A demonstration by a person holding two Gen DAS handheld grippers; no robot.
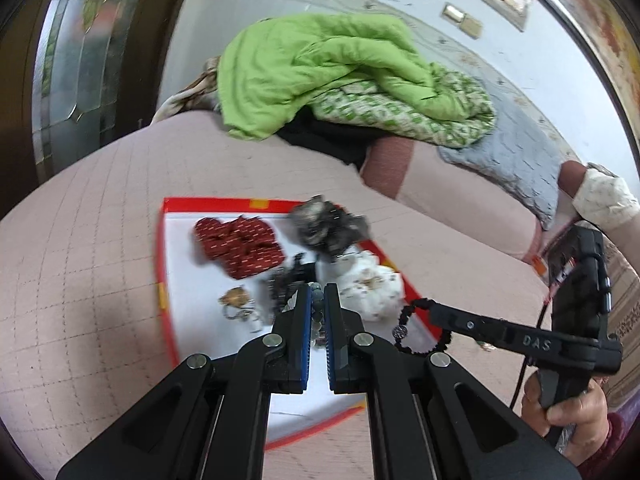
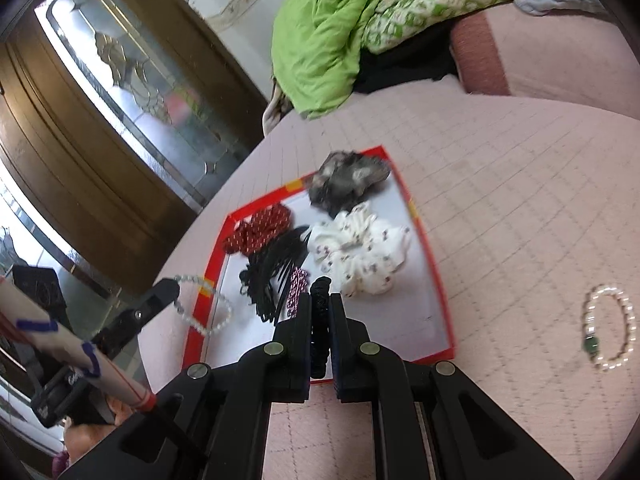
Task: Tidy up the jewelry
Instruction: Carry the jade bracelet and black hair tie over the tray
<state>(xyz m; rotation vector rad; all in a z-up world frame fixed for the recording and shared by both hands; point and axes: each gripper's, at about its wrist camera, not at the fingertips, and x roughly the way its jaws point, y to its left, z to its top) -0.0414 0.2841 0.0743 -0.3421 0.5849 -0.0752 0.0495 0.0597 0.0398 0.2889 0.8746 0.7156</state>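
My left gripper (image 1: 318,300) pinches a clear bead bracelet (image 2: 204,308), my right gripper (image 2: 320,300) a black one (image 1: 420,328); 1 pearl bracelet (image 2: 610,328) waits outside the red tray (image 2: 436,280).

red-rimmed tray (image 2: 427,236) with white floor. dark red scrunchie (image 1: 239,246) has pale dashes. bright green quilt (image 1: 304,68).

Pink quilted bed (image 1: 100,220) in soft daylight. Green quilt (image 1: 320,68) heaped at far edge, grey pillow (image 1: 516,160) beside it. Pale wall (image 1: 420,8) with patterned border behind. Brown door (image 2: 100,128) with frosted glass panel off left edge.
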